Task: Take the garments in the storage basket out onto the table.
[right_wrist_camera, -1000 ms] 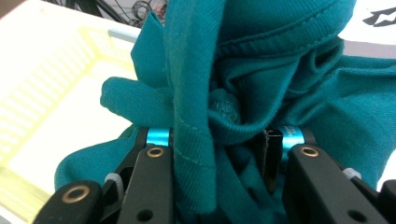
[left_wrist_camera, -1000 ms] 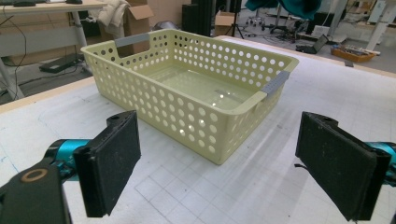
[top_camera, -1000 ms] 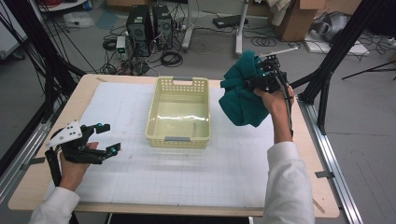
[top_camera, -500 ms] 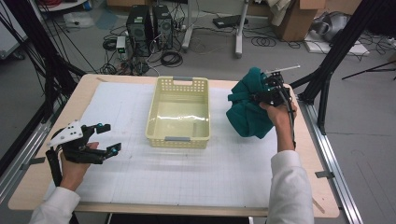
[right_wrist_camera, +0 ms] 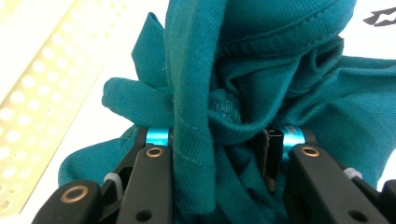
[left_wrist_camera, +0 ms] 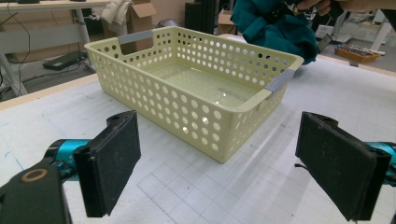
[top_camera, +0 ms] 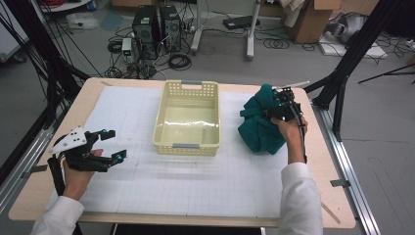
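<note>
Teal cloth (top_camera: 259,128) is seen bunched in a heap at the right of the high view, resting on the white gridded surface (top_camera: 195,181) just beside the pale yellow perforated basket (top_camera: 188,117), which sits at the centre of the frame. The right gripper (top_camera: 283,105) is held against the upper right of the heap by the right hand (top_camera: 289,128).

In the right gripper view, folds and a stitched hem of the cloth (right_wrist_camera: 243,84) are shown gathered between the two black jaws, which are pinching it; the basket wall (right_wrist_camera: 42,84) appears along the left edge of that frame.

At the lower left of the high view, the left gripper (top_camera: 105,145) is held just above the surface by the left hand (top_camera: 80,169), well apart from the basket. In the left gripper view its jaws are seen spread wide with nothing between them, and the basket (left_wrist_camera: 196,88) is shown from the side, with round holes in its walls, grey handle strips and a glossy bare floor. The cloth (left_wrist_camera: 275,28) appears at the top of that frame, beyond the basket.
</note>
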Motion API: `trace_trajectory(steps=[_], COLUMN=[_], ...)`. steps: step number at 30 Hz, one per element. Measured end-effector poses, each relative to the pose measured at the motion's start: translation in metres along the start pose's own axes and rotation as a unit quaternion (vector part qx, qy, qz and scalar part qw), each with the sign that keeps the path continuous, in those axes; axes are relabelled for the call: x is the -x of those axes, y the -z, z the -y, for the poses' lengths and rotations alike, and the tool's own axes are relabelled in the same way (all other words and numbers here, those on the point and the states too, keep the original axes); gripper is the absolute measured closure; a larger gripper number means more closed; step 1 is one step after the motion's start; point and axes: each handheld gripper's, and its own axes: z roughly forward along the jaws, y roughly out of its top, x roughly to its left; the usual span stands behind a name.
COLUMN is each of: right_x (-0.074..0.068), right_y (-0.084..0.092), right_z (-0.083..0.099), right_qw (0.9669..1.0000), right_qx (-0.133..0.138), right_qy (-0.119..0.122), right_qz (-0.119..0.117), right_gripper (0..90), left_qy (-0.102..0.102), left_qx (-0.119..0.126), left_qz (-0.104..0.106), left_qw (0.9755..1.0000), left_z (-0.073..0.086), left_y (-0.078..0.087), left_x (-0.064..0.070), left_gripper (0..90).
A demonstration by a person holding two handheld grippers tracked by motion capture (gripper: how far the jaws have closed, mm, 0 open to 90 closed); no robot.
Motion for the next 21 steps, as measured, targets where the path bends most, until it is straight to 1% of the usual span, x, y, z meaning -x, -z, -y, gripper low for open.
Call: trace_trajectory(steps=[2,5,9,10,11,13,15,19,20,21], right_x=[-0.0004,-0.0003,-0.0006,-0.0010,-0.0006,-0.0002,-0.0001,0.0023,0.0025,0.0018], right_y=[-0.0027,-0.0065,-0.0096,-0.0099,-0.0106,-0.0107,-0.0098,-0.0083,-0.0075,-0.0070], right_z=[0.0024,0.0035,0.0036,0.0036,0.0036,0.0034,0.0028,0.0031,0.0030,0.0028], right_qw=[1.0000,0.9999,0.9999,0.9998,0.9998,0.9997,0.9999,0.9996,0.9994,0.9992], right_qx=[0.000,-0.009,-0.014,-0.015,-0.013,-0.008,-0.002,0.007,0.007,0.010], right_qy=[0.001,0.006,0.008,0.007,0.008,0.002,0.005,-0.005,-0.003,-0.001], right_qz=[-0.002,0.001,-0.006,-0.007,-0.010,-0.021,-0.016,-0.026,-0.035,-0.038], right_gripper=[67.0,66.5,64.9,63.3,63.0,64.8,64.3,49.1,45.3,40.2], left_qy=[0.001,-0.001,0.000,0.000,0.000,0.001,0.001,0.001,0.000,0.000], left_qx=[0.002,0.001,0.001,0.002,0.002,0.003,0.003,0.005,0.004,0.005], left_qz=[0.001,0.001,-0.001,-0.002,-0.002,-0.002,-0.002,-0.001,-0.001,-0.001], left_qw=[1.0000,1.0000,1.0000,1.0000,1.0000,1.0000,1.0000,1.0000,1.0000,1.0000], left_z=[-0.0001,-0.0001,0.0000,0.0000,-0.0001,-0.0002,-0.0002,-0.0004,-0.0005,-0.0005], left_y=[-0.0001,-0.0001,0.0002,0.0002,0.0005,0.0006,0.0009,0.0010,0.0013,0.0011], left_x=[0.0004,0.0004,0.0003,0.0004,0.0006,0.0007,0.0003,0.0000,0.0000,0.0001], left_gripper=[14.2,14.2,14.2,14.2,14.2,14.2,14.2,14.3,14.2,14.2])
